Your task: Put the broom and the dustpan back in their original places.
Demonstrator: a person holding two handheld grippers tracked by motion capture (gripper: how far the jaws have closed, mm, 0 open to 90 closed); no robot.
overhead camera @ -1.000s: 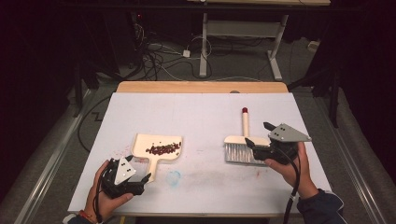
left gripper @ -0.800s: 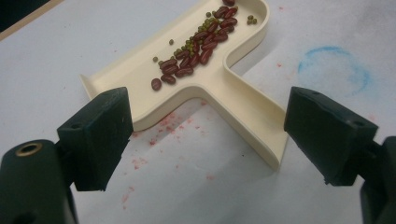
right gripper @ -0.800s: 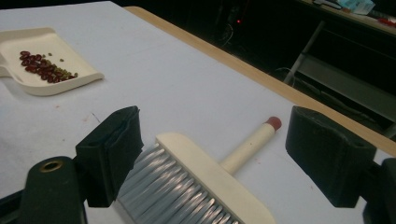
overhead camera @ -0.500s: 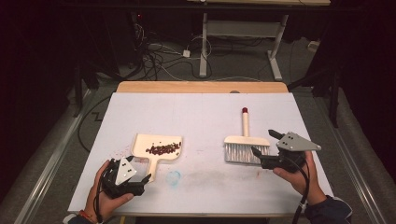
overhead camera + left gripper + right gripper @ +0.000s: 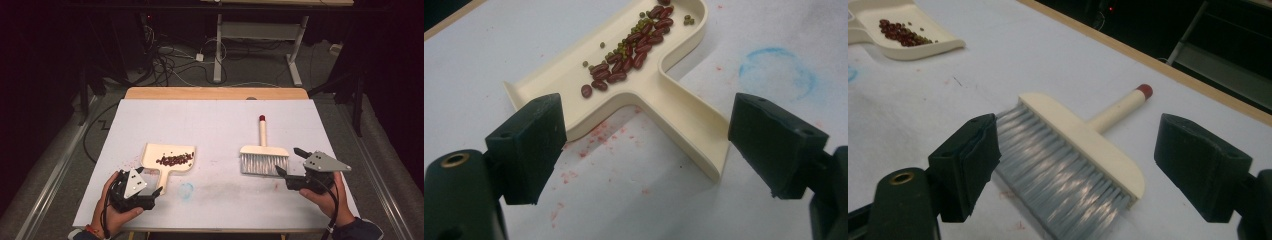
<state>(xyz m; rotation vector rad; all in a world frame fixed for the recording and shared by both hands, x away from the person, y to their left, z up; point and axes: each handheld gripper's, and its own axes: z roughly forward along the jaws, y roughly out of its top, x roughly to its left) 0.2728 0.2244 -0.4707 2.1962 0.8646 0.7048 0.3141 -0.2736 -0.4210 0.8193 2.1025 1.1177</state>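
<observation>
A cream dustpan (image 5: 169, 159) lies left of centre on the white table cover, holding red beans (image 5: 175, 159) and small green ones (image 5: 626, 45). Its handle (image 5: 689, 130) points toward my left gripper (image 5: 151, 186), which stands open just short of the handle end, jaws wide in the left gripper view (image 5: 644, 155). A cream hand brush (image 5: 264, 154) with grey bristles (image 5: 1058, 170) and a red-tipped handle (image 5: 1144, 90) lies flat at the right. My right gripper (image 5: 290, 162) is open beside the brush's right end, holding nothing (image 5: 1075, 167).
A blue chalk ring (image 5: 186, 189) marks the cover between the dustpan handle and the front edge. Red smudges (image 5: 594, 145) dot the cover near the dustpan. The wooden table edge (image 5: 215, 93) runs along the back; cables and a desk frame lie on the floor beyond.
My right gripper has drawn back from the brush toward the right and the front edge, lower in the high view. The brush, dustpan and left gripper have stayed put.
</observation>
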